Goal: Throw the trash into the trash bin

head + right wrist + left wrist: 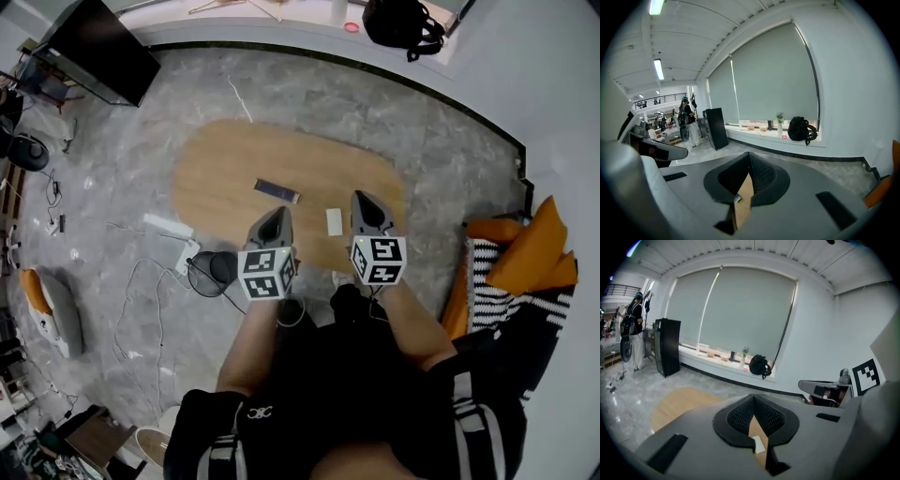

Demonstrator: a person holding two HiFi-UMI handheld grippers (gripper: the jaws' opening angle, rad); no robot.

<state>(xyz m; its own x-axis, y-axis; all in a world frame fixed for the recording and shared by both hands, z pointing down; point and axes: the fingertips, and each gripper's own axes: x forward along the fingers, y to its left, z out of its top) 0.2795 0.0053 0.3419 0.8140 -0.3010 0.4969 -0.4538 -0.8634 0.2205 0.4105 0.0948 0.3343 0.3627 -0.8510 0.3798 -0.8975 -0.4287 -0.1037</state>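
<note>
On the oval wooden table (225,169) lie a dark blue wrapper (277,190) and a small white scrap (334,221). A round black mesh trash bin (214,272) stands on the floor by the table's near left edge. My left gripper (275,214) hovers over the table's near edge, between bin and scrap, jaws together and empty. My right gripper (364,197) hangs just right of the scrap, also shut with nothing in it. In the left gripper view the white scrap (758,444) shows through the gap behind the closed tips (753,399). The right gripper (749,157) points over bare tabletop.
A white power strip (169,226) and loose cables lie on the grey floor left of the bin. Orange and striped cushions (525,253) sit at the right. A black cabinet (103,37) and a black backpack (403,23) are at the back. A person (635,329) stands far off.
</note>
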